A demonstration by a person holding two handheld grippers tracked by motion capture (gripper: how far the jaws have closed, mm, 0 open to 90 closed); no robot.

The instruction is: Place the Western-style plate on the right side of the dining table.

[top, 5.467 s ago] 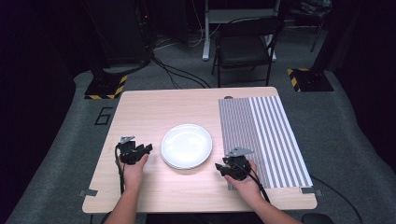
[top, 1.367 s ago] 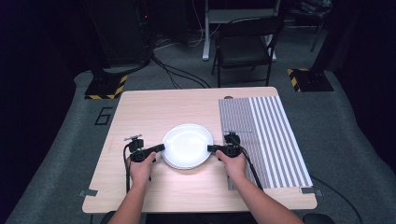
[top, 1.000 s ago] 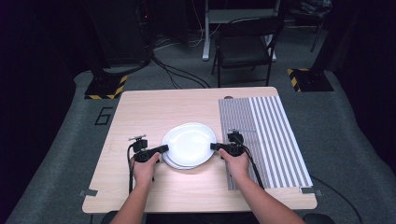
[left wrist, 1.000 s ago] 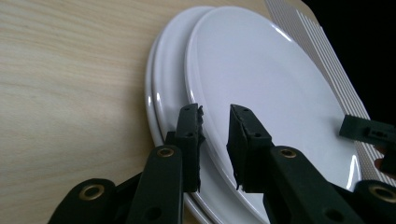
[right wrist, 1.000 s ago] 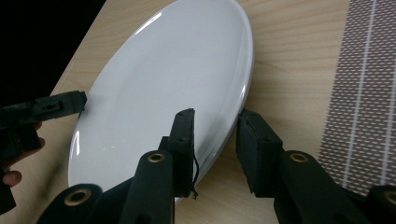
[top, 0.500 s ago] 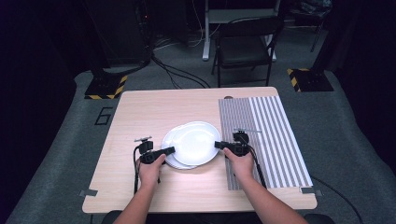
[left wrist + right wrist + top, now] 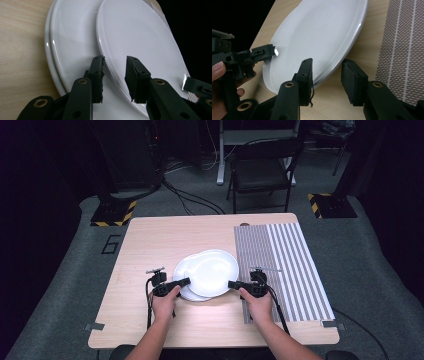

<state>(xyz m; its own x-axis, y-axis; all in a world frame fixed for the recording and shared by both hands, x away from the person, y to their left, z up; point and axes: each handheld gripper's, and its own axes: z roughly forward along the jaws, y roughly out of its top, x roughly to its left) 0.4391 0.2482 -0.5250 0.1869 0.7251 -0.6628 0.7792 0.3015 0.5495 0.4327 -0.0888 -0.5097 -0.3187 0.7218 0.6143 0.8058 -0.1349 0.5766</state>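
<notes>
Near the front-middle of the light wooden table (image 7: 150, 245), the stack of round white glazed plates isn't a neat pile any more. A few seconds back it looked like one tidy disc with both grippers parked off to the sides; half a second ago the top one had started sliding, and now the top white plate (image 7: 214, 271) sits clearly offset up and to the right of the lower white plates (image 7: 183, 281), edging toward the grey striped woven mat (image 7: 285, 265) but not on it yet.

Left gripper (image 7: 176, 284) is at the left edge of the pile. From its own view the jaws are parted a fair bit, straddling the top plate's rim (image 7: 107, 67) rather than squeezing it. Looks like at least two plates underneath going by the doubled rim (image 7: 51, 62), though I wouldn't swear to the count from that angle.

Right gripper (image 7: 235, 284) is at the right edge, jaws also apart around the rim (image 7: 337, 67), one over the plate and one over bare wood. No firm clamp that I can see.

So my read is that the top plate is being peeled off the stack and headed for the mat. It's separated but still resting on the pile, so it still needs a proper grip and a lift.
</notes>
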